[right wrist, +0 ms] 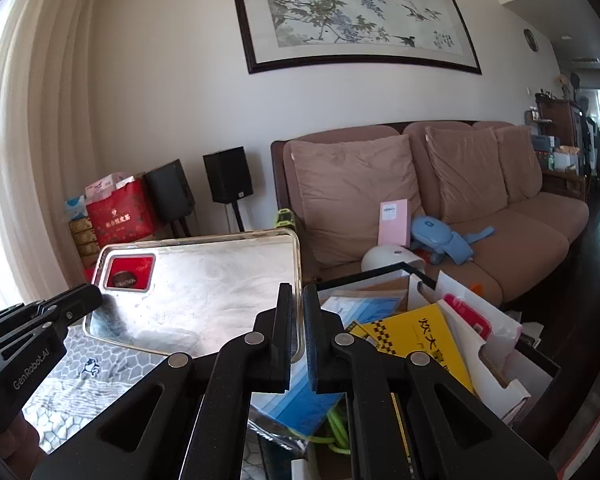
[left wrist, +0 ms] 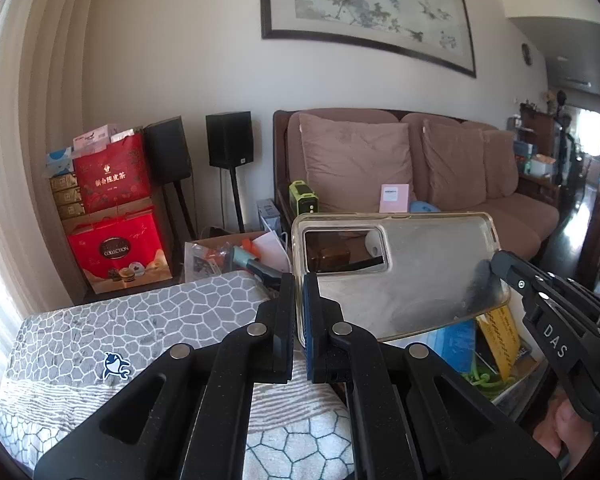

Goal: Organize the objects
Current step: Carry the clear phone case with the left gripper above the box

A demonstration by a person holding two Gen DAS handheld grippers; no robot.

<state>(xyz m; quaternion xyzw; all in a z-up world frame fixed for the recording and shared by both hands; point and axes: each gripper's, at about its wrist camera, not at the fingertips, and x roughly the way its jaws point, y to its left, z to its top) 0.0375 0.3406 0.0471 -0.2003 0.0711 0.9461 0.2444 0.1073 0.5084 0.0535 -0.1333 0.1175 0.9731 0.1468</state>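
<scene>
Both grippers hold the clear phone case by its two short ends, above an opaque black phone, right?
Not quite. Both grippers do pinch the clear phone case at its short ends, but no phone is in it: the left wrist view shows the room through its camera cutout.

Open air above the patterned cushion (left wrist: 100,332) on the left. On the right, a crammed box (right wrist: 536,364) with a yellow book (right wrist: 424,336) blocks descent. The sofa (right wrist: 500,240) stands behind it.

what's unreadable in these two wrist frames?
- Box contents: both views, papers overlap, gripper bodies cover the rest.
- Right gripper on the clear phone case: right view, case edge sits between the jaws, contact unclear.
- Yellow booklet title: right view, cut by gripper.
</scene>
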